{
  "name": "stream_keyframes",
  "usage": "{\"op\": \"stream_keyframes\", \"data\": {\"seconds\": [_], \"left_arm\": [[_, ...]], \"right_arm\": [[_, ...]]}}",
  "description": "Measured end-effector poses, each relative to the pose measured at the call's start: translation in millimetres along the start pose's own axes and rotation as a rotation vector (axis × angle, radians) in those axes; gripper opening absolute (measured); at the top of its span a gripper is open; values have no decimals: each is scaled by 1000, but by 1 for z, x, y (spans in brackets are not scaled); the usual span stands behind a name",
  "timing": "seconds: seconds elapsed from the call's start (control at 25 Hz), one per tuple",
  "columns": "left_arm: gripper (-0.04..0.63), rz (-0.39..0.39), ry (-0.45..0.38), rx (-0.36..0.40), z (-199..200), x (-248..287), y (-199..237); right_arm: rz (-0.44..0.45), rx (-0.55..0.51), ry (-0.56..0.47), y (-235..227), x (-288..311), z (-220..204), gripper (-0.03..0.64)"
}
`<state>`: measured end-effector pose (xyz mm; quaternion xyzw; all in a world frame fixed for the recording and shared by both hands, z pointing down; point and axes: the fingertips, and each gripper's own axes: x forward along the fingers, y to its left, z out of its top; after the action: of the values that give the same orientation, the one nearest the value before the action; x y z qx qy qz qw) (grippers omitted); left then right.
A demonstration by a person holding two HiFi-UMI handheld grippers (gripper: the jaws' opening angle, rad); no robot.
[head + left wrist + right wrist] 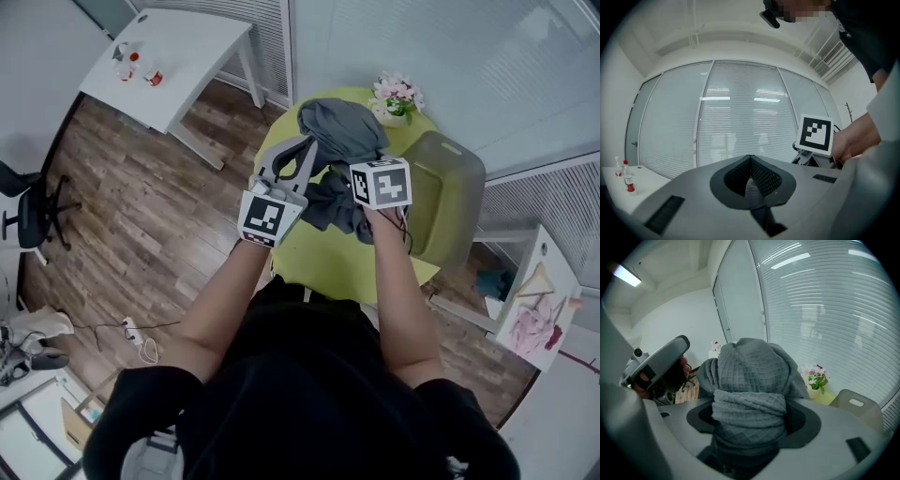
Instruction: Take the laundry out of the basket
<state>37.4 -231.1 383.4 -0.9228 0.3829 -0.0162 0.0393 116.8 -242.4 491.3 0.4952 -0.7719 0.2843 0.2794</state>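
while bunched in the right gripper [752, 417], grey waffle-weave cloth [751, 373], round green table [330, 261]

Towel [342, 131] up over round counter [319, 267], w/ left gripper [751, 161] at its left, right gripper [750, 416] at its right. Flower pot [394, 98] on counter's far edge. Basket [450, 202] just right of counter. Desk [187, 56] w/ bottles [136, 66] far left.

Head view looks steeply down over the table [319, 258]; both gripper views share the window blinds [740, 122].
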Motion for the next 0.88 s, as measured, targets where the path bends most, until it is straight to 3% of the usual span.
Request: {"op": "stream_keyframes", "data": {"seconds": [0.28,0.88], "left_arm": [[3,26,31,-65,-44,-18,23],[3,-35,188,-160,-163,-18,9]], "right_arm": [[-12,16,78,10,53,-44,364],[-113,67,249,-14,143,-158,364]]}}
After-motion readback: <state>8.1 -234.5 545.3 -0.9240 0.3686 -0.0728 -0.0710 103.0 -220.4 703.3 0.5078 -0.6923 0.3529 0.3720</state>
